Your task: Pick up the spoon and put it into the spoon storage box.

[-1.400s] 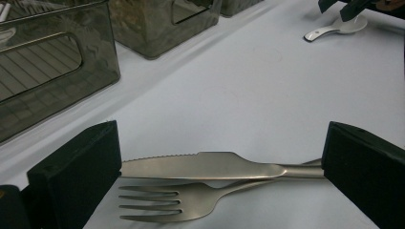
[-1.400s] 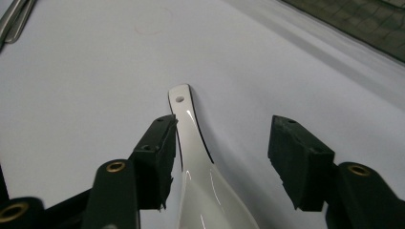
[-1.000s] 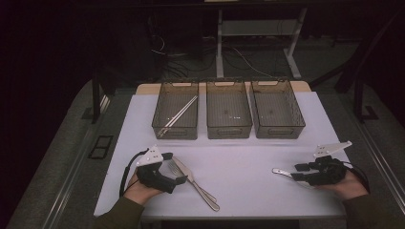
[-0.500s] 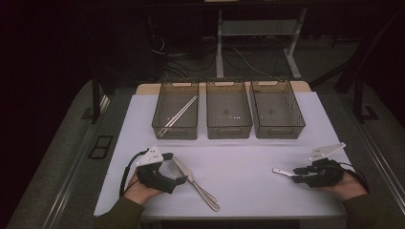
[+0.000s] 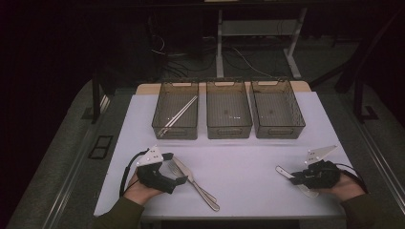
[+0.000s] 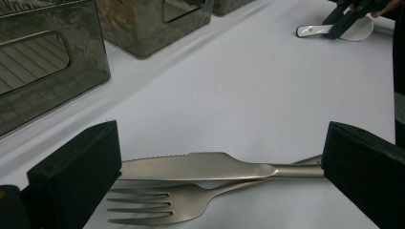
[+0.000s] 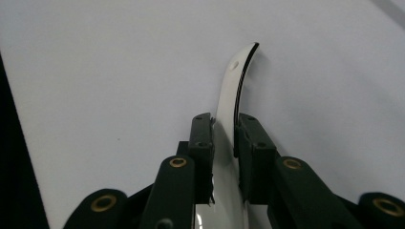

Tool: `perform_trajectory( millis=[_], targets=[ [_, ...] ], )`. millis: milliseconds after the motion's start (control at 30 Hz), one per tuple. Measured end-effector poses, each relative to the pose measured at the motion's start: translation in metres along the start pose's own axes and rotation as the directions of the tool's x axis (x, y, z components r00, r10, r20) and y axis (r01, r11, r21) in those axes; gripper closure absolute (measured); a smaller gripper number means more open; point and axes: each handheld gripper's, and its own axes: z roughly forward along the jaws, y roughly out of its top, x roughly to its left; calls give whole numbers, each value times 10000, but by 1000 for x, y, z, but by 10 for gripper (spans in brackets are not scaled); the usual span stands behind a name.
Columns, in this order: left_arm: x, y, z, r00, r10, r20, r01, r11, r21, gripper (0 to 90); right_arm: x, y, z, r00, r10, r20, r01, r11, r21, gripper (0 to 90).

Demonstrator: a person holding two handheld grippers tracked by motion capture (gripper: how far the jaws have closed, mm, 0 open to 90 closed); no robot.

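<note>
A steel knife (image 6: pixel 200 167) and a fork (image 6: pixel 157 210) lie crossed on the white table. My left gripper (image 6: pixel 222 160) rests there, open wide, with one jaw on each side of the pair and touching neither. In the high view that gripper (image 5: pixel 175 168) is at the front left, with the knife (image 5: pixel 185 170) and the fork (image 5: pixel 210 202) beside it. At the front right my right gripper (image 5: pixel 293 177) lies low over a white spoon (image 5: pixel 284 171). Its jaws have just been closing. In the right gripper view the gripper (image 7: pixel 224 138) has both pads pressed on the handle of the spoon (image 7: pixel 236 76).
Three dark see-through bins stand in a row at the back: left (image 5: pixel 174 132), middle (image 5: pixel 229 132), right (image 5: pixel 279 132). The left bin holds chopsticks (image 5: pixel 179 114). The table's front edge runs just under both hands.
The right gripper's jaws have drawn in on the spoon's handle. The left hand and the cutlery have not moved.
</note>
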Motion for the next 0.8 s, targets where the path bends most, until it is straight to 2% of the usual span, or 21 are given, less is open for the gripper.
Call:
perform_trajectory(
  millis=[200, 333, 567, 700, 800],
  targets=[
    [0, 0, 0, 10000, -8, 16, 8, 10000, -19, 0, 3, 2, 2, 9993, -108, -368, 114, 9998, 156, 823],
    [0, 0, 0, 10000, -9, 10, 9, 10000, -6, 0, 6, 4, 3, 9996, -189, -220, 195, 9994, 297, 827],
    [0, 0, 0, 10000, -17, -7, 17, 10000, -28, 0, 6, 6, 3, 9998, 54, -181, -46, 9991, 424, 835],
    [0, 0, 0, 10000, -2, -3, 2, 10000, -1, 0, 6, 8, 1, 9998, 138, -150, -132, 9993, 352, 837],
    [0, 0, 1, 10000, -16, -4, 16, 10000, -37, 0, 5, 12, -2, 9994, 294, -160, -293, 9996, 60, 837]
  ],
)
